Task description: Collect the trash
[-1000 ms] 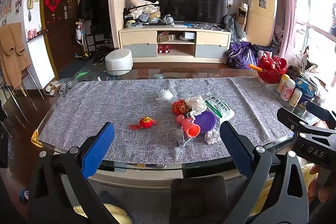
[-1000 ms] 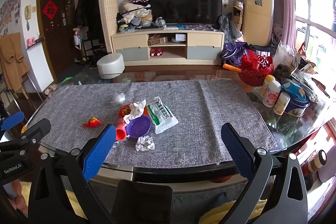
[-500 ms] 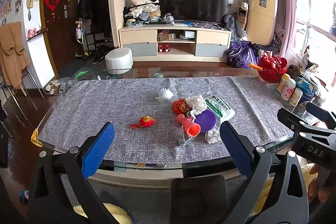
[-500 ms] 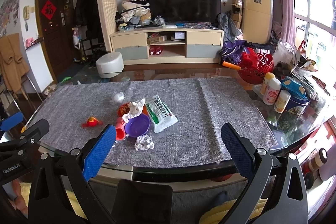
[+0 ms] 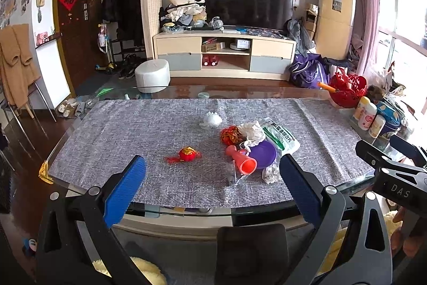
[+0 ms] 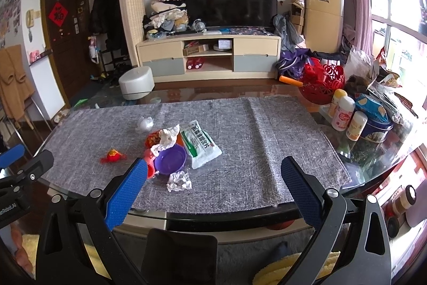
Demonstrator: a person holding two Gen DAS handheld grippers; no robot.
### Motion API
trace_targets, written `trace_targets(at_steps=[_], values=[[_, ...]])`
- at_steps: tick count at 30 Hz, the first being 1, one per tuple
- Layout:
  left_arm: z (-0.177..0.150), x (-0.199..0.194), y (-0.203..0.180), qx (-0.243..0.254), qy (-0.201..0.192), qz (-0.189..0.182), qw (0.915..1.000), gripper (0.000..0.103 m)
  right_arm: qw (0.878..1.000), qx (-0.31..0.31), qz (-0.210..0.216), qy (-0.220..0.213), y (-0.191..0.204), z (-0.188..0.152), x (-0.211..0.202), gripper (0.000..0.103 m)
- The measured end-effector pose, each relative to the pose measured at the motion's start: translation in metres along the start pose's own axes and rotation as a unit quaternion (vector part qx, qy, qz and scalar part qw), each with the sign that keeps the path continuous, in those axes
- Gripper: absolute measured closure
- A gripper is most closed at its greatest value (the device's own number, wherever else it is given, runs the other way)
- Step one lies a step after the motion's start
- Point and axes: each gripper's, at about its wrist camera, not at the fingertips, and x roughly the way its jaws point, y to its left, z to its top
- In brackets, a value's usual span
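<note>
A pile of trash lies on the grey table runner (image 5: 149, 130): a purple bowl (image 5: 263, 150), a red plastic cup (image 5: 241, 162) on its side, a white and green packet (image 5: 280, 135), a crumpled white tissue (image 5: 252, 131), a red wrapper (image 5: 230, 134), a small foil ball (image 5: 271, 174), a white ball (image 5: 212, 120) and a red ornament (image 5: 186, 154). My left gripper (image 5: 213, 178) is open and empty at the table's near edge. My right gripper (image 6: 213, 178) is open and empty, with the foil ball (image 6: 179, 180) and purple bowl (image 6: 170, 158) just ahead of it.
Bottles (image 6: 343, 114), a blue tin (image 6: 377, 128) and a red basket (image 6: 321, 84) crowd the table's right end. A white stool (image 5: 152, 74) and a TV cabinet (image 5: 225, 56) stand beyond the table. The glass table edge (image 6: 226, 217) runs in front of both grippers.
Both views have shifted only slightly; the right gripper has edged a little closer to the table. Nothing on the table has moved.
</note>
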Motion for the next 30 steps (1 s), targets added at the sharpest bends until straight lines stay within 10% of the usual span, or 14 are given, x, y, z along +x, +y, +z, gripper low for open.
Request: trace_targets(at_steps=[17, 30], values=[[-0.020, 0.049, 0.021, 0.003, 0.039, 0.033, 0.9987, 0.008, 0.999, 0.005, 0.042, 0.030, -0.002, -0.020, 0.049, 0.003], [-0.049, 0.125, 0.029, 0.018, 0.125, 0.009, 0.9920, 0.008, 0.985, -0.003, 0.112, 0.134, 0.020, -0.054, 0.127, 0.052]])
